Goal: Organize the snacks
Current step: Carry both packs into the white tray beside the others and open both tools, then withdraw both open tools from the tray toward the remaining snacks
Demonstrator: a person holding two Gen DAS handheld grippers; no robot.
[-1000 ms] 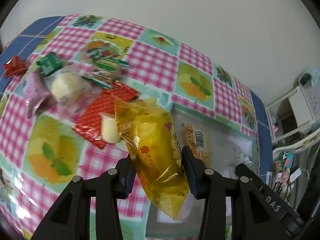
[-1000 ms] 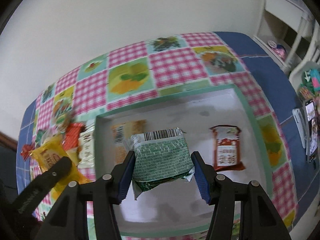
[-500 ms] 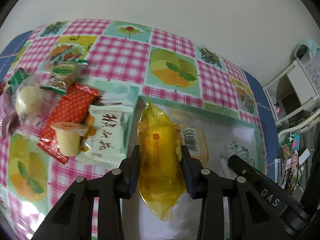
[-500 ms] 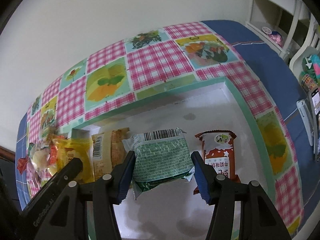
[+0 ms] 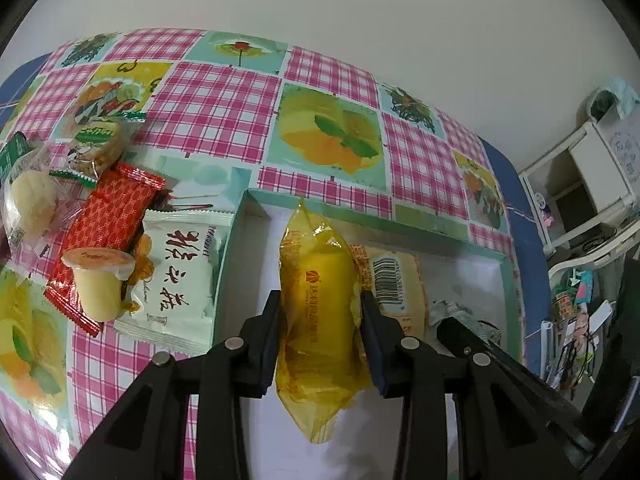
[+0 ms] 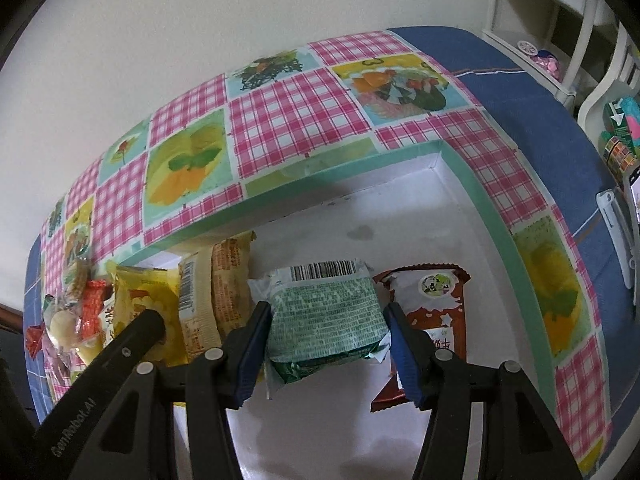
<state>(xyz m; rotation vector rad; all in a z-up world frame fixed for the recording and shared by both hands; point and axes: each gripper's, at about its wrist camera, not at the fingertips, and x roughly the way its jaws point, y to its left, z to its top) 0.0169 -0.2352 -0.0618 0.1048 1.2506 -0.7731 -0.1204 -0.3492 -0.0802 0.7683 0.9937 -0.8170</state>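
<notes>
a yellow see-through snack packet stands lengthwise at the left end of a white tray with a mint-green rim, beside an orange barcoded packet. a green-and-white packet lies barcode-end away at mid-tray, just left of a brown panda-printed packet. a red packet, a white packet, a jelly cup and other wrapped sweets lie heaped on the surface left of the tray.

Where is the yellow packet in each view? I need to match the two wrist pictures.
Left wrist: the yellow packet is at centre, clamped in the left gripper, over the white tray.
Right wrist: it is at lower left, partly behind the left gripper's black finger.
Shared landmark: the tan barcode packet, right beside it in both.
</notes>
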